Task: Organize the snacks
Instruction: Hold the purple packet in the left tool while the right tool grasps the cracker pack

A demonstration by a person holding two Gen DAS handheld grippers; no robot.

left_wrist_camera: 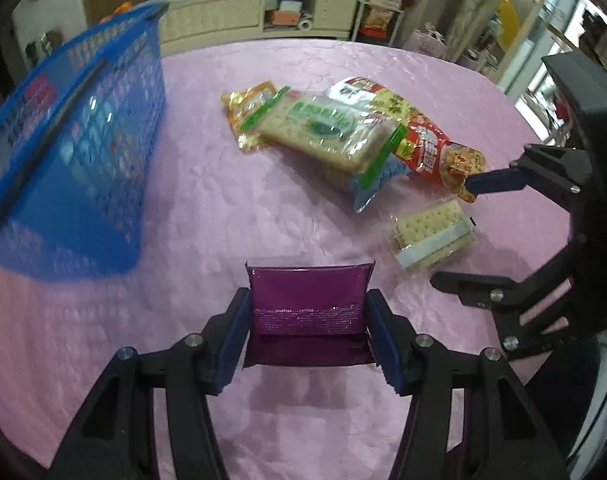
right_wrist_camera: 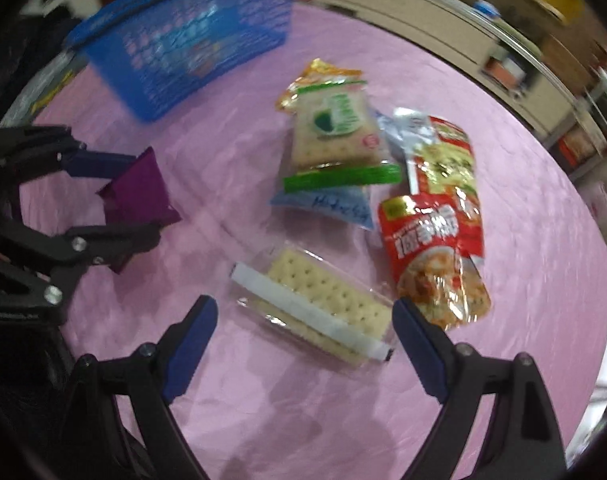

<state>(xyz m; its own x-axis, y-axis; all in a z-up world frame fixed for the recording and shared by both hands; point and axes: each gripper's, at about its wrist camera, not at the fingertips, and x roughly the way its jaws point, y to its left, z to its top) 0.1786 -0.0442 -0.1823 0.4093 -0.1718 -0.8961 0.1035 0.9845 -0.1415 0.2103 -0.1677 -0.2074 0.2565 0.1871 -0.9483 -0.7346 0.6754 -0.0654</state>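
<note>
Left gripper (left_wrist_camera: 307,312) clamps the purple packet (left_wrist_camera: 308,304), carried above the cloth; right gripper (right_wrist_camera: 305,320) gapes wide and empty over the clear cracker pack (right_wrist_camera: 315,304). At eleven o'clock waits one blue basket (left_wrist_camera: 83,140). The slick purple foil could slip in transit; five snacks remain piled or loose.
</note>
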